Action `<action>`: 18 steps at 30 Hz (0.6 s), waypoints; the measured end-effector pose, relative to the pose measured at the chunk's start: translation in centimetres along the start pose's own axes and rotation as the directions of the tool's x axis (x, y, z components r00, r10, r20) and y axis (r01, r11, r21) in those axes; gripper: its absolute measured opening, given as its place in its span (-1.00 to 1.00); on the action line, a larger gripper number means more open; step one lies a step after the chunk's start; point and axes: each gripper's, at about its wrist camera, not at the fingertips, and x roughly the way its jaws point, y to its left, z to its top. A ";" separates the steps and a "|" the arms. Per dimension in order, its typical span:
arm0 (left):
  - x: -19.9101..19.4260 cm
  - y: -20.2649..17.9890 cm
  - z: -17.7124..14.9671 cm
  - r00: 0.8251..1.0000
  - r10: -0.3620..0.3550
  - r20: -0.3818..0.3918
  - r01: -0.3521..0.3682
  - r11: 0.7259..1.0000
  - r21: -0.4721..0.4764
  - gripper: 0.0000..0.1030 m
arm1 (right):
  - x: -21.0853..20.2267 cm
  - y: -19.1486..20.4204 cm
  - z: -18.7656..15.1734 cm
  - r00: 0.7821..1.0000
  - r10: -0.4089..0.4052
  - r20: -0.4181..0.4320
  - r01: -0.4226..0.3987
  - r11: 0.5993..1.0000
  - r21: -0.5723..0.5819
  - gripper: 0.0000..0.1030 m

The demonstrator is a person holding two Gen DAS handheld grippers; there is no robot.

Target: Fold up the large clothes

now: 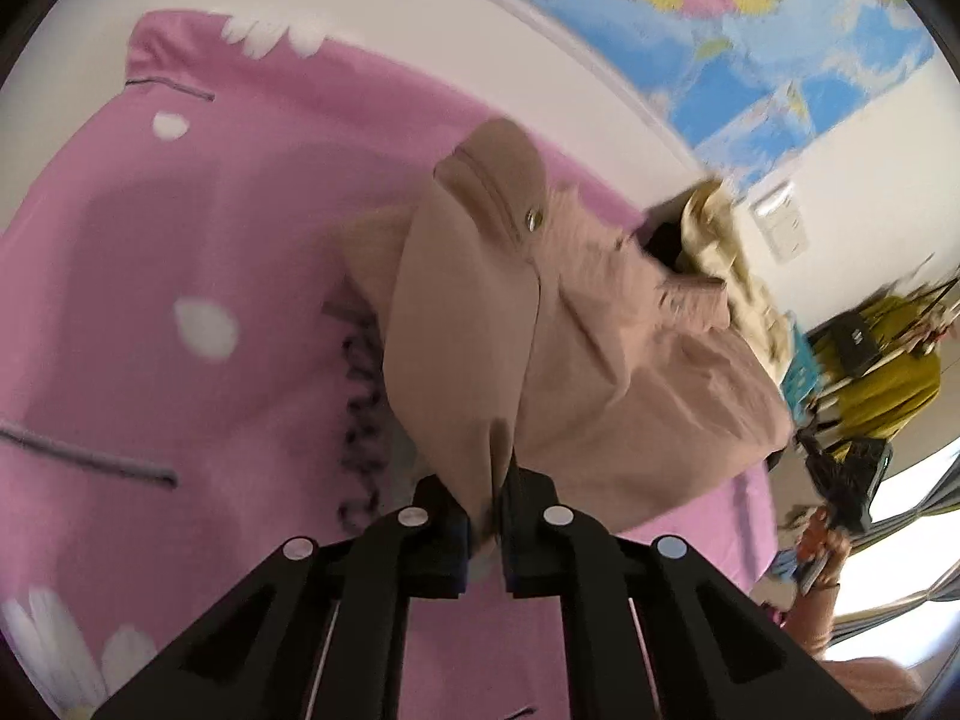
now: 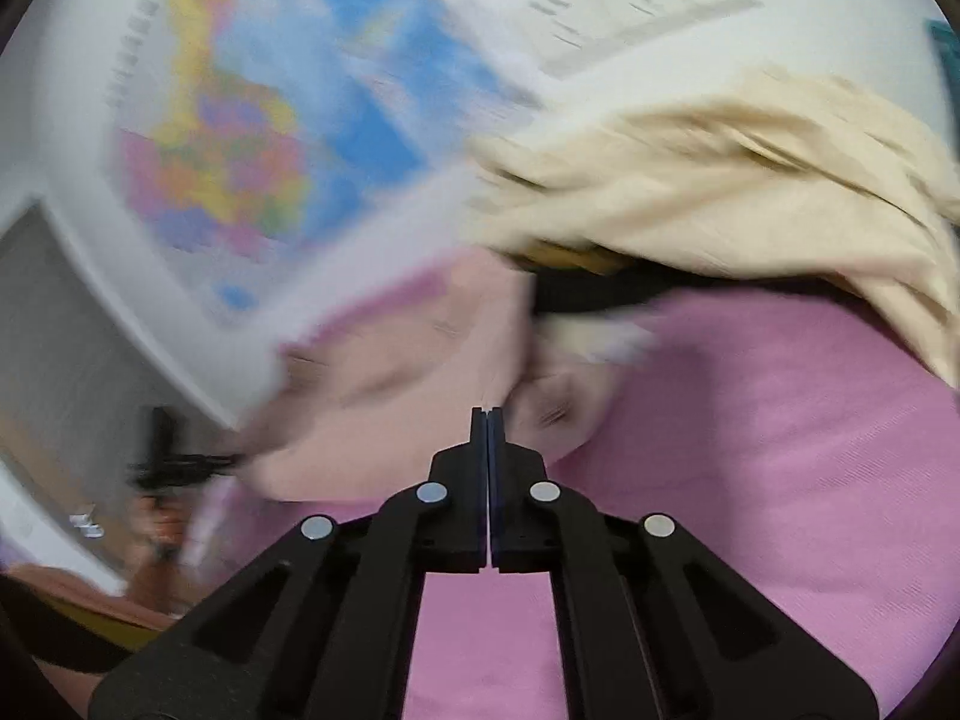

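A tan garment (image 1: 600,360) with a metal snap lies bunched on the pink flowered sheet (image 1: 150,300). My left gripper (image 1: 489,489) is shut on a fold at its near edge. In the right wrist view the same tan garment (image 2: 390,408) lies blurred just beyond my right gripper (image 2: 487,414). That gripper's pads are pressed flat together with no cloth visible between them. At the garment's left end the blurred black left gripper (image 2: 174,462) shows, with a hand below it.
A cream garment (image 2: 720,192) is heaped over something black (image 2: 600,294) at the sheet's far side; the cream heap (image 1: 720,228) also shows in the left wrist view. A world map (image 1: 720,12) hangs on the white wall. Yellow-green clutter (image 1: 888,384) sits at the right, off the bed.
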 end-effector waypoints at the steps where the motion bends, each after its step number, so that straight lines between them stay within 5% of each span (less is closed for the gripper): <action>1: 1.0 0.2 -0.5 0.998 0.055 -0.029 -0.055 0.998 0.009 -0.68 | 0.5 -0.8 -0.4 1.000 -0.009 -0.026 0.009 1.000 0.020 -0.99; 4: 1.7 0.1 -0.5 0.991 0.134 -0.002 -0.134 0.991 0.023 -0.24 | 1.8 -1.5 -1.0 0.995 -0.082 -0.057 0.083 0.996 0.029 -0.89; 5: 1.3 -0.7 -0.1 0.982 0.185 0.043 -0.187 0.981 0.055 -0.13 | 2.2 -0.7 -0.7 0.995 -0.093 -0.043 0.093 0.996 -0.003 -0.72; 7: 0.2 -2.4 0.8 0.960 0.239 0.146 -0.256 0.960 0.114 0.36 | 3.4 1.6 0.2 0.997 -0.083 -0.012 0.082 0.993 -0.080 -0.01; 8: -0.2 -3.0 1.2 0.948 0.257 0.185 -0.284 0.949 0.136 0.43 | 4.2 2.6 0.6 0.996 -0.089 0.000 0.089 0.988 -0.123 0.32; 11: 0.1 -4.9 3.0 0.923 0.302 0.238 -0.351 0.915 0.199 0.47 | 7.8 4.7 2.2 0.995 -0.102 -0.020 0.096 0.972 -0.216 0.37; 16: 4.5 -5.4 6.3 0.901 0.380 0.207 -0.424 0.873 0.240 0.51 | 14.9 4.7 4.8 0.978 -0.171 -0.123 0.139 0.962 -0.236 0.34; 17: 5.3 -5.2 6.6 0.898 0.396 0.192 -0.435 0.868 0.239 0.51 | 15.8 4.2 5.1 0.974 -0.179 -0.142 0.145 0.964 -0.222 0.15; 18: 6.1 -4.9 7.0 0.896 0.408 0.177 -0.441 0.866 0.235 0.51 | 17.0 3.7 5.3 0.969 -0.173 -0.175 0.137 0.970 -0.200 -0.31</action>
